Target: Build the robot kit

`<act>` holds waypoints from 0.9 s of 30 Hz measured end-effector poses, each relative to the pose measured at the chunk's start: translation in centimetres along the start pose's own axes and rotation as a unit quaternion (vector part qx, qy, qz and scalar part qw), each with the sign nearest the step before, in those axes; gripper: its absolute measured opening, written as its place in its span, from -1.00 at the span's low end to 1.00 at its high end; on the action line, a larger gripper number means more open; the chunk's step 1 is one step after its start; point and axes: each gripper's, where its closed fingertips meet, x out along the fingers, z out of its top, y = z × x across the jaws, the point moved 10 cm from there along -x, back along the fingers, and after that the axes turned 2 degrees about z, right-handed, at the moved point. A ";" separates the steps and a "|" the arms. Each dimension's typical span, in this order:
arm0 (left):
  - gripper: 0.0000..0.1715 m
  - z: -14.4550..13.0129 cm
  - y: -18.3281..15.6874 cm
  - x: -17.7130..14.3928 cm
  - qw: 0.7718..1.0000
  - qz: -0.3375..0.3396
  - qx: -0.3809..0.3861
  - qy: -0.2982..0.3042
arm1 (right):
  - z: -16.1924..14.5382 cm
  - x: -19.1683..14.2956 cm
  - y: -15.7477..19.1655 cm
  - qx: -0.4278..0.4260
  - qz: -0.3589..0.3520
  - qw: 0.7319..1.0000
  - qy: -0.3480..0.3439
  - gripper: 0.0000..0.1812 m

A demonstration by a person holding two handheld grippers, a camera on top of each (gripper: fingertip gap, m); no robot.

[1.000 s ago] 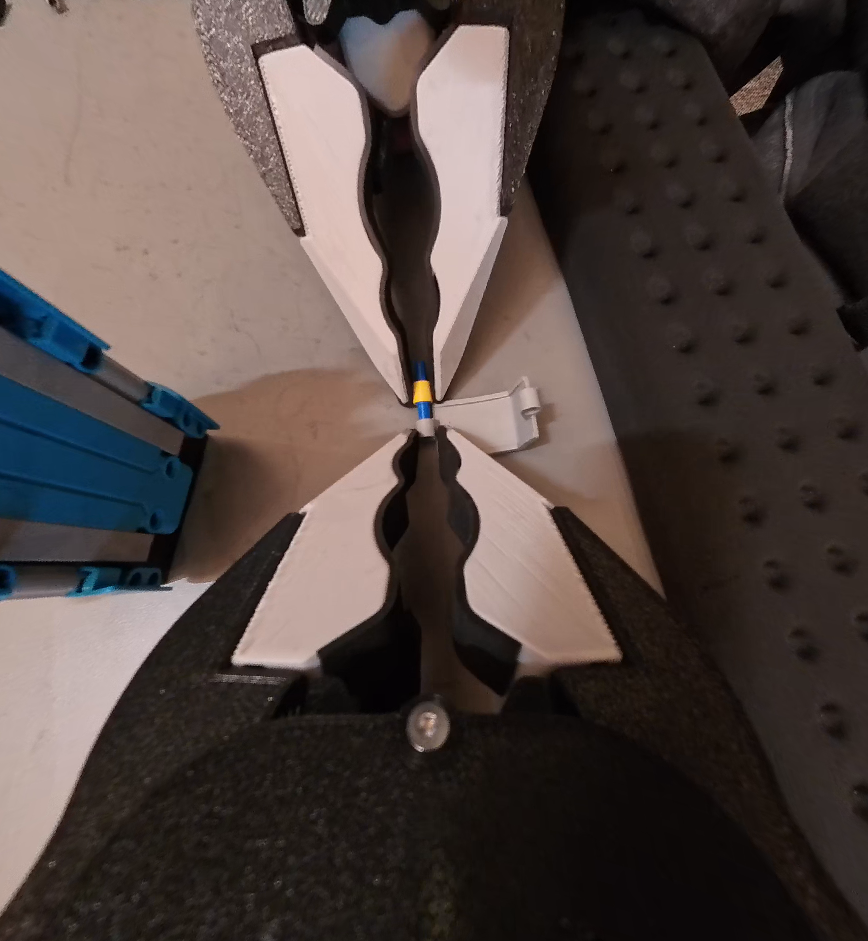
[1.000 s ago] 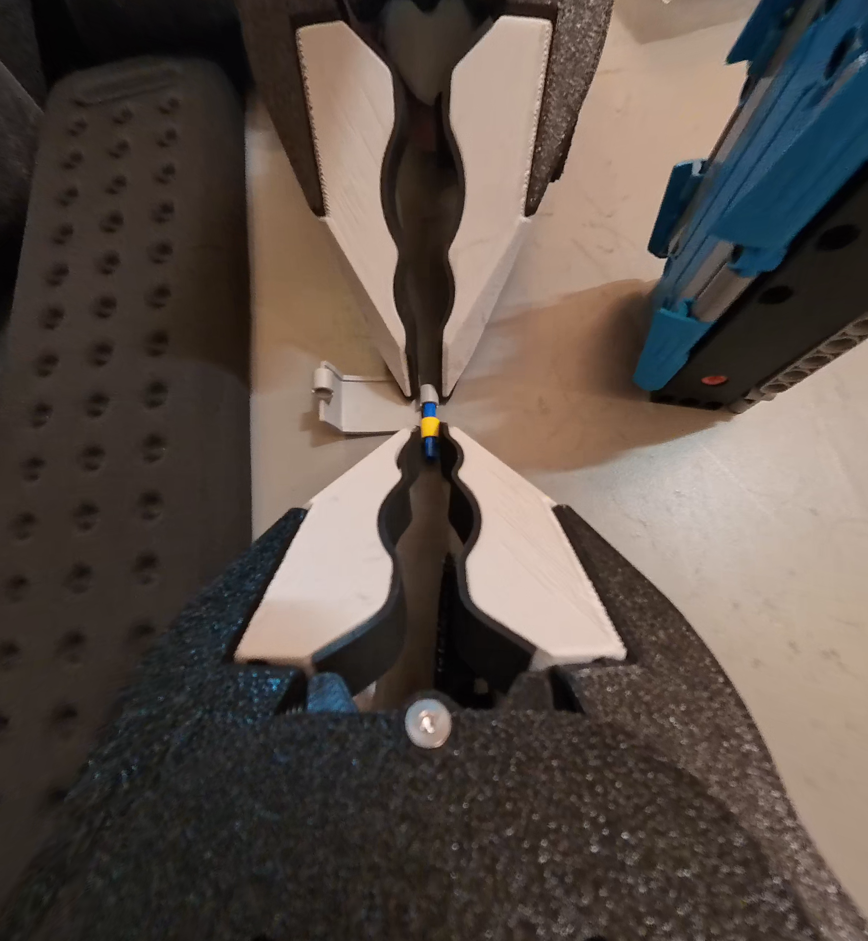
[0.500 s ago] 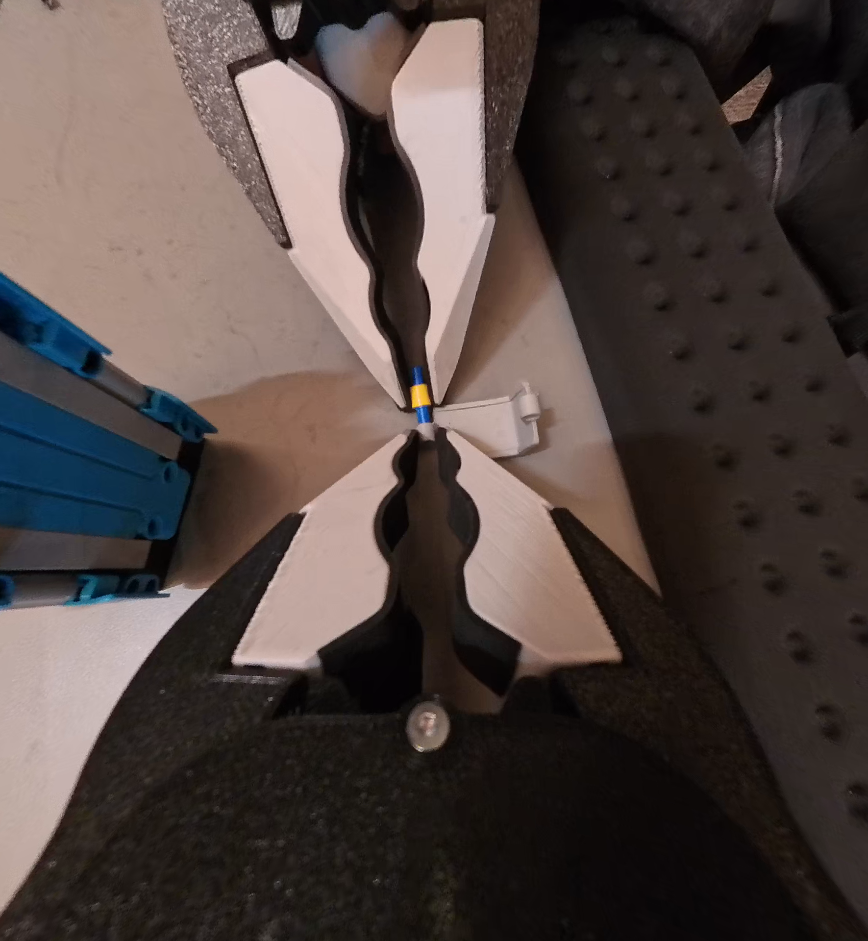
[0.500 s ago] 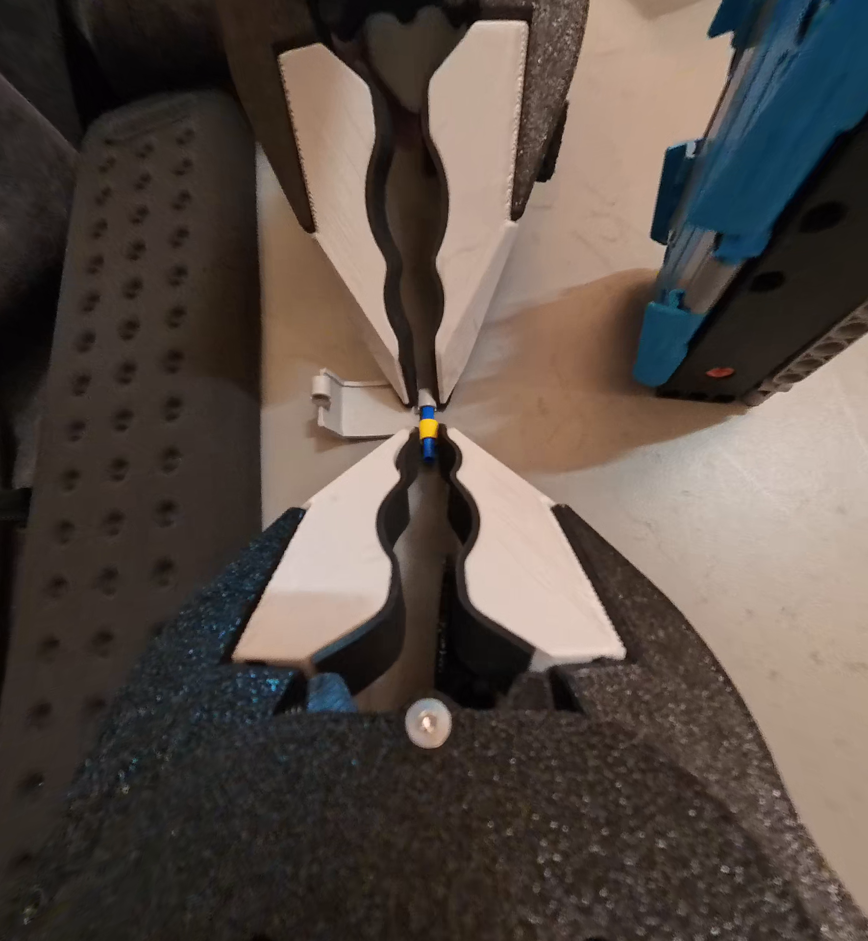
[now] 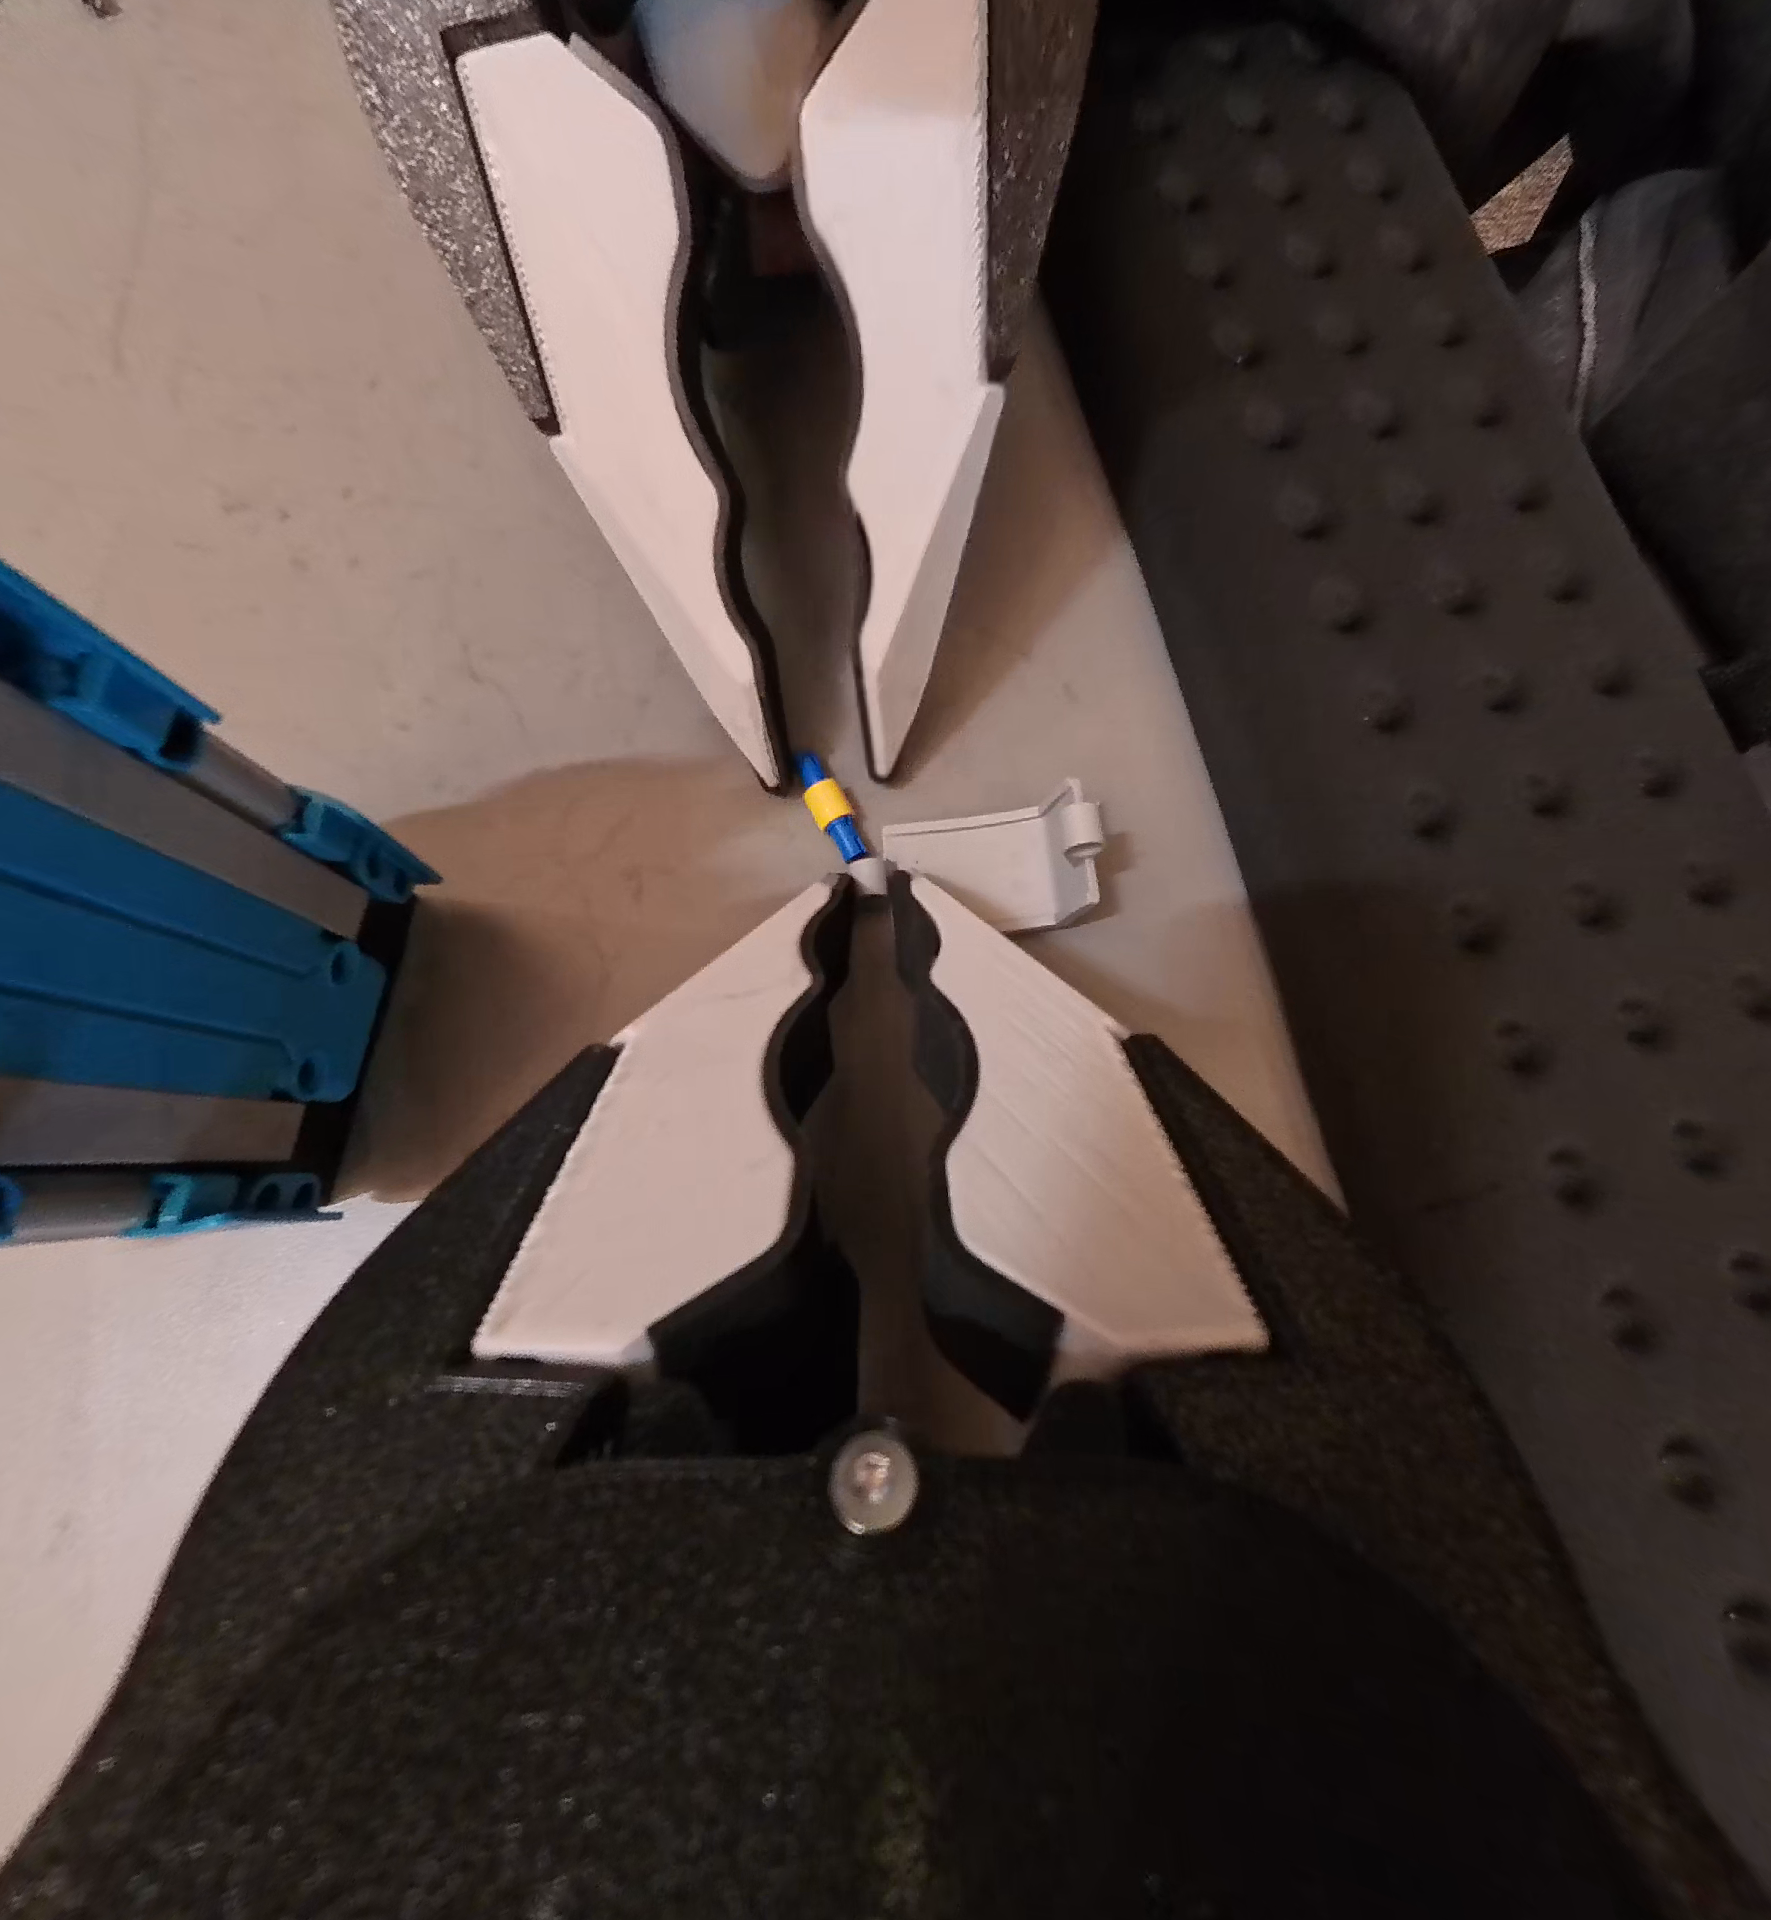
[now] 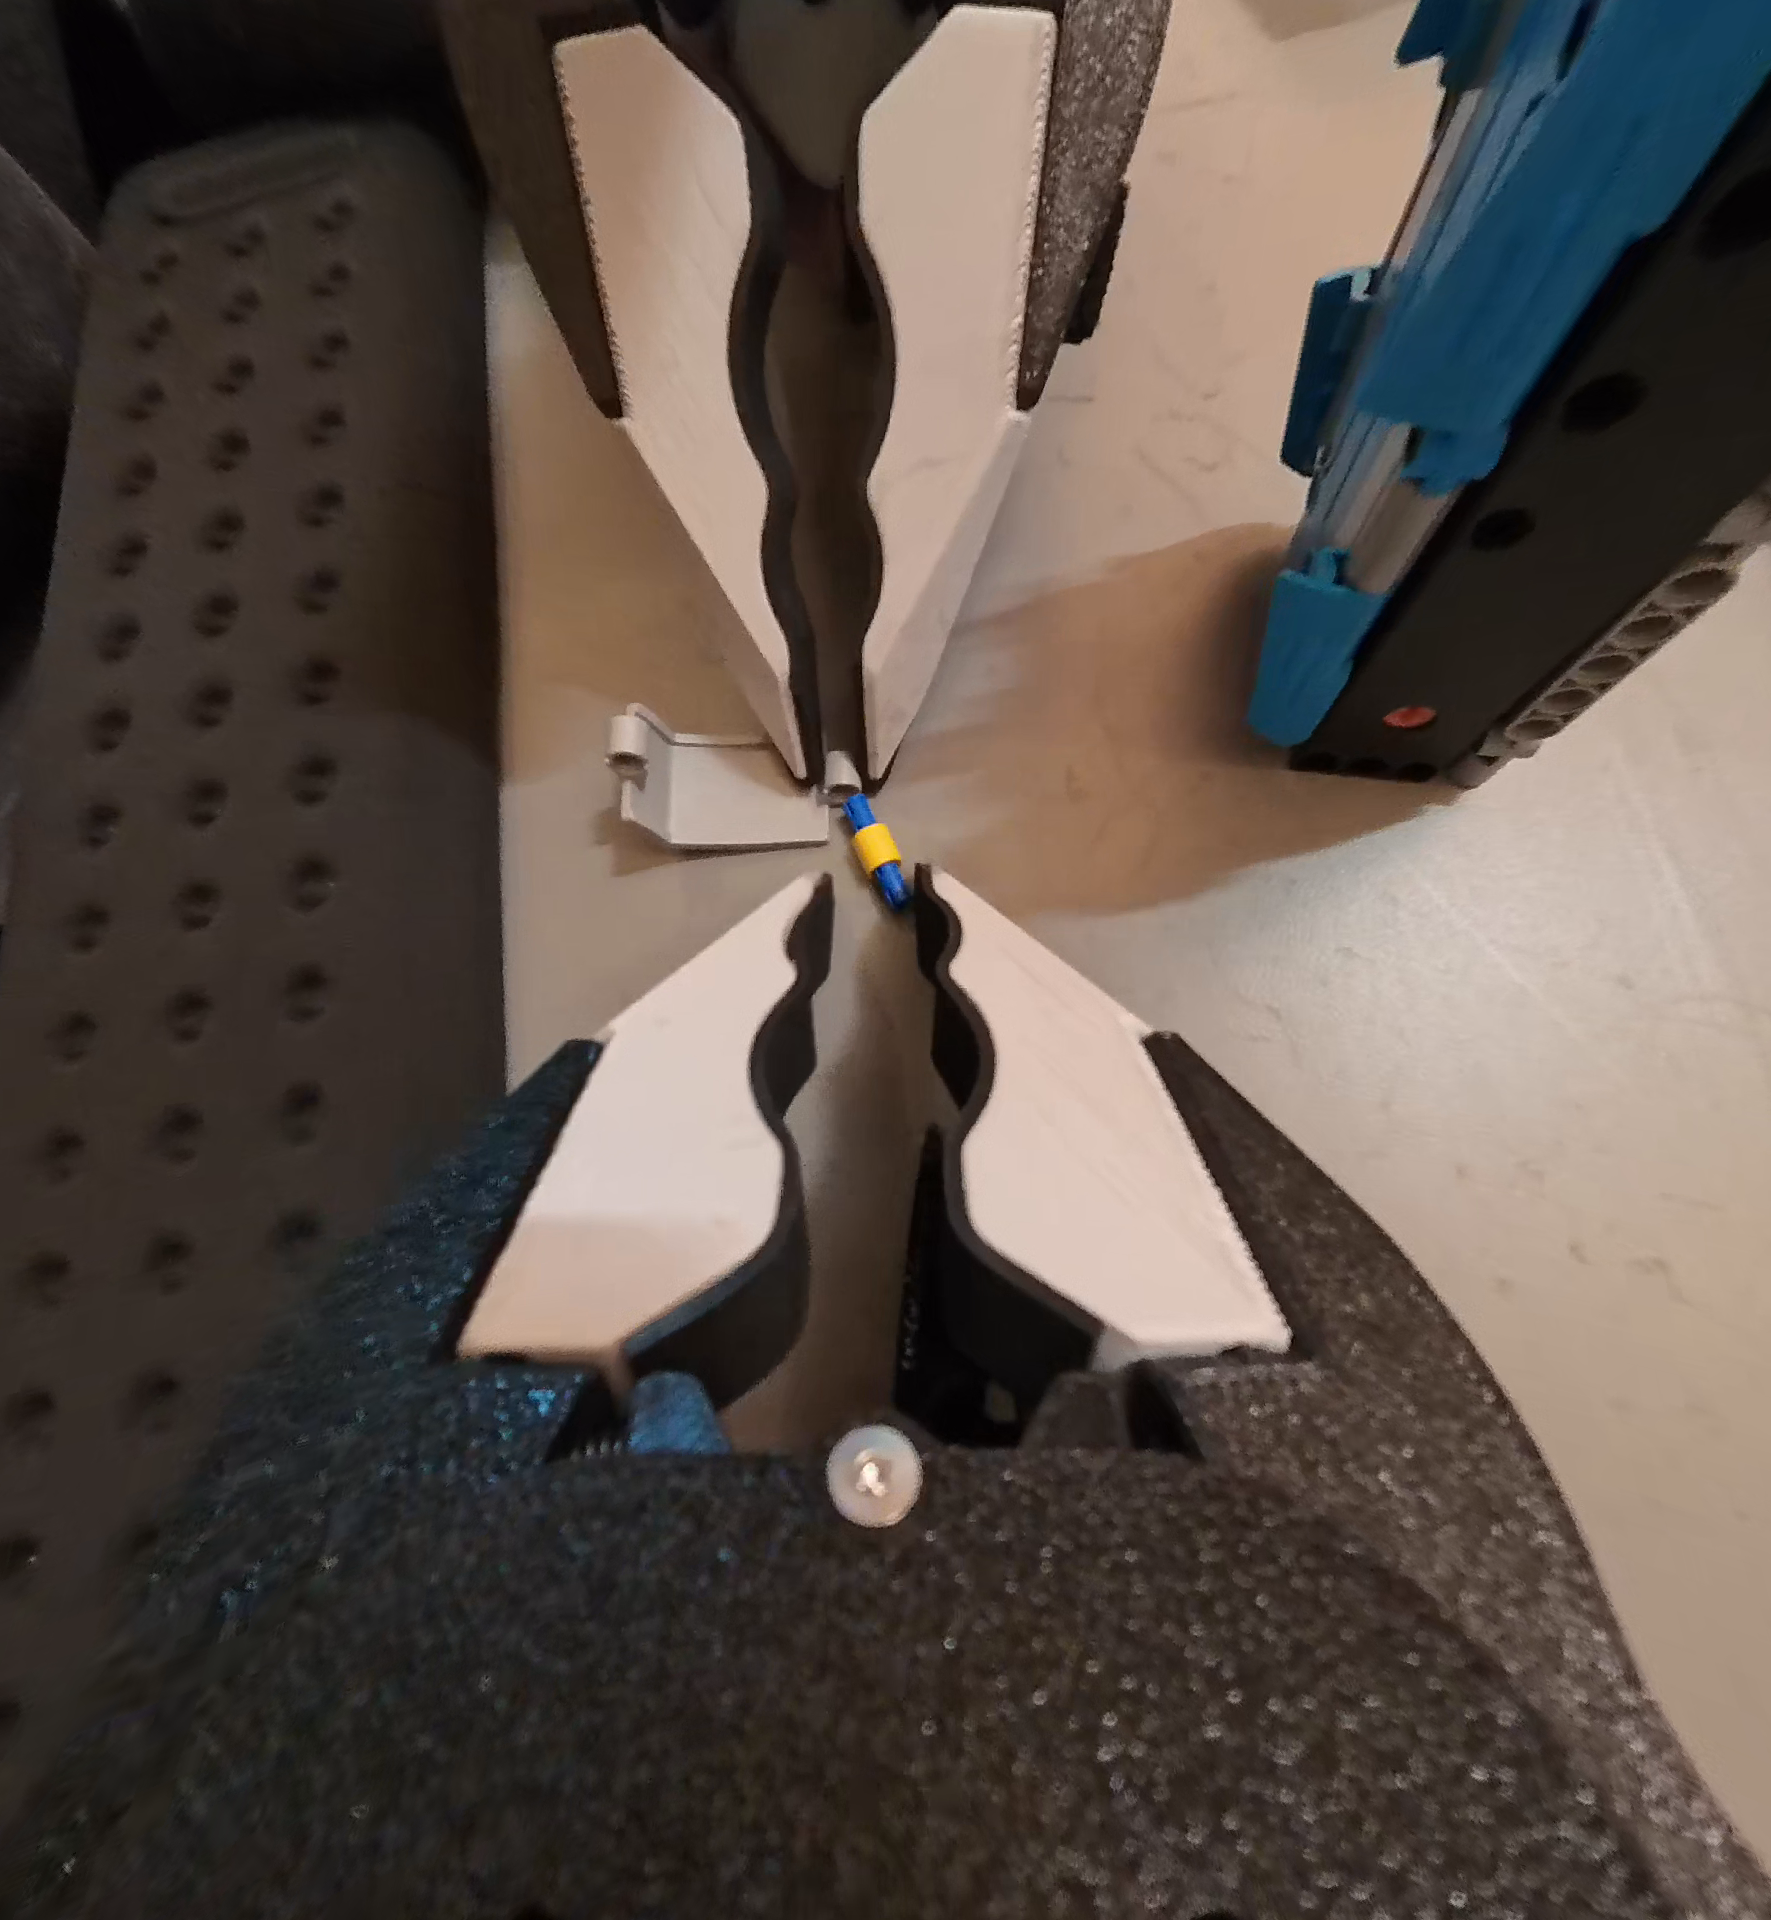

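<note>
Looking at the left view first, the left claw (image 5: pixel 865 883) comes up from the bottom of the frame. Its tips are pinched almost together on the grey end of a tiny pin (image 5: pixel 825 806). The pin is blue with a yellow band and sits in the middle of the frame, up off the table (image 5: pixel 237 364). The right claw (image 5: pixel 827 771) points down from the top with its tips a little apart, and the pin's blue end just touches one tip. A flat grey piece (image 5: pixel 995 868) lies just right of the pin (I cannot tell if they are joined). A blue block (image 5: pixel 133 935) stands at the left, and a dark bumpy mat (image 5: pixel 1483 831) runs down the right.

The right view shows the right claw at the bottom, part open and gripping nothing. The pin's blue end leans on its right finger (image 6: pixel 1016 1039). At the top, the left claw pinches the grey end.

I think the pin is very light, hard and smooth, so it could slip or tip. Its bare blue end looks like the best place to hold.
</note>
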 end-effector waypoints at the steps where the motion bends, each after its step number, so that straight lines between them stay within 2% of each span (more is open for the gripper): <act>1: -0.92 0.0 0.0 0.0 1.000 0.000 0.000 0.000 | 0.0 0.0 0.0 -0.004 -0.005 1.000 0.001 -0.86; 10: -0.92 0.0 0.0 0.0 1.000 0.003 0.003 0.000 | 0.4 0.2 0.7 -0.054 -0.015 0.998 0.021 -0.95; 16: -0.92 0.0 -0.1 0.0 1.000 0.006 0.003 0.000 | 0.6 0.2 0.8 -0.027 -0.021 0.999 0.031 -0.95; 23: -0.93 0.0 -0.1 0.0 1.000 0.007 0.002 0.000 | 1.0 0.1 1.4 -0.065 -0.039 0.997 0.032 -0.96; 27: -0.92 0.0 0.0 0.0 1.000 0.005 0.001 0.000 | 0.6 0.2 1.0 -0.045 -0.024 0.998 0.024 -0.96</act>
